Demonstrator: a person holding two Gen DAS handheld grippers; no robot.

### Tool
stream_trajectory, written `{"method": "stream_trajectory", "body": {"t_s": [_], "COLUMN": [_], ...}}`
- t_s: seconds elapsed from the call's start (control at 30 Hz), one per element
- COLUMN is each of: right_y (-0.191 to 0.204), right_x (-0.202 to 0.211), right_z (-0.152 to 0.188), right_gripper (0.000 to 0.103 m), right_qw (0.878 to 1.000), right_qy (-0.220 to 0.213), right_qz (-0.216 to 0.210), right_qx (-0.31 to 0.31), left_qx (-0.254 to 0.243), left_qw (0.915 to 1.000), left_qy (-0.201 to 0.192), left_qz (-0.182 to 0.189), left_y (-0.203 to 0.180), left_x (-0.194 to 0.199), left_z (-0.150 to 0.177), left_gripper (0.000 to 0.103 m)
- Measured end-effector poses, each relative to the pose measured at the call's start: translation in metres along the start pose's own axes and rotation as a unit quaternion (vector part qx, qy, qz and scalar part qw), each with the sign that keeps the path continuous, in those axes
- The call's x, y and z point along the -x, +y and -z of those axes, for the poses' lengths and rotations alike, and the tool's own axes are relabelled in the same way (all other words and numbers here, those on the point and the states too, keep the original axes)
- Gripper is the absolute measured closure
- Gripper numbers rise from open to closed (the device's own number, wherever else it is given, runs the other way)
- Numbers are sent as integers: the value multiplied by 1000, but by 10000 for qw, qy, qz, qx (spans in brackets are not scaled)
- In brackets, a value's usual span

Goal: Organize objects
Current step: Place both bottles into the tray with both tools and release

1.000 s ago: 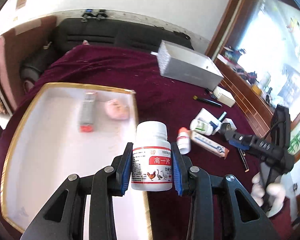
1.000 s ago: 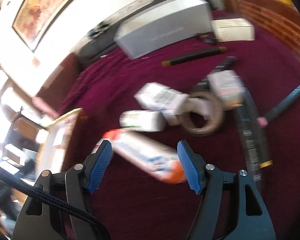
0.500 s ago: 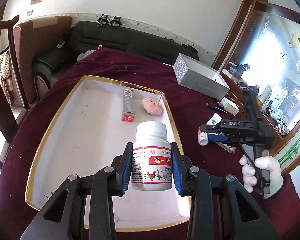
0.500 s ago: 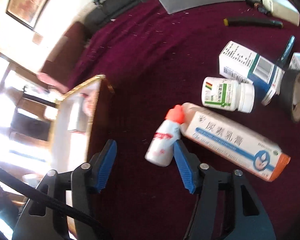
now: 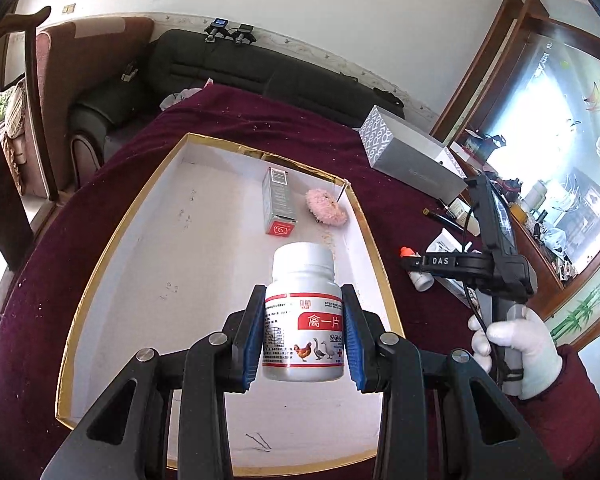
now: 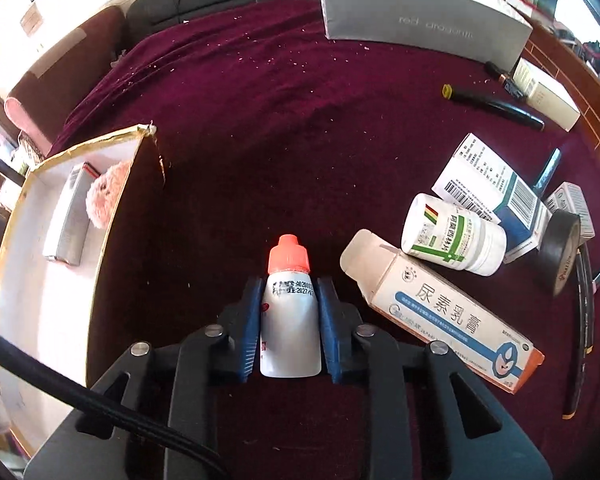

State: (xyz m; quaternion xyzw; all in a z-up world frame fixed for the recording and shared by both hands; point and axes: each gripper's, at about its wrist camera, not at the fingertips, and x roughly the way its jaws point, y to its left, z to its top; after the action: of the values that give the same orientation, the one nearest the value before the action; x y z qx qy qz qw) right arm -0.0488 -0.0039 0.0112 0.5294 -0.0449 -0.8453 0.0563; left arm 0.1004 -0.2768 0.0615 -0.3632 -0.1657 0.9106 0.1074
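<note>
My left gripper (image 5: 303, 334) is shut on a white pill bottle (image 5: 303, 316) with a red label and holds it upright above the gold-rimmed white tray (image 5: 140, 240). The tray holds a silver box (image 5: 278, 202) and a pink puff (image 5: 326, 212). My right gripper (image 6: 288, 320) is shut on a small white dropper bottle with an orange cap (image 6: 289, 300), low over the maroon cloth, right of the tray (image 6: 120, 216). The right gripper also shows in the left wrist view (image 5: 416, 262).
Right of the dropper bottle lie a long white-and-orange carton (image 6: 440, 312), a green-labelled pill bottle (image 6: 456, 236), a blue-white box (image 6: 496, 188), a tape roll (image 6: 562, 248) and a black pen (image 6: 496, 106). A grey box (image 6: 420, 20) stands at the back.
My left gripper has drawn back with the pill bottle, over the tray. My right gripper has moved onto the dropper bottle and closed on it.
</note>
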Motion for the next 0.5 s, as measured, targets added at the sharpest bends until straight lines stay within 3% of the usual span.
{"method": "stream_trajectory", "body": {"t_s": [0.23, 0.5], "right_y": [-10, 21], "right_x": [27, 75], "right_z": [5, -10], "right_gripper": [78, 78], "right_qw": [9951, 9728], "right_qy": [-53, -148], "right_qz": [-905, -2285], "right_qx": [-383, -336], "left_qx": [-27, -324], "left_qw": [10000, 9981], "left_qy": [-77, -374], "left_qz": [-5, -367], "left_y": [-4, -5], "left_x": [12, 37], "left_z": [-3, -39], "left_gripper": [72, 72]}}
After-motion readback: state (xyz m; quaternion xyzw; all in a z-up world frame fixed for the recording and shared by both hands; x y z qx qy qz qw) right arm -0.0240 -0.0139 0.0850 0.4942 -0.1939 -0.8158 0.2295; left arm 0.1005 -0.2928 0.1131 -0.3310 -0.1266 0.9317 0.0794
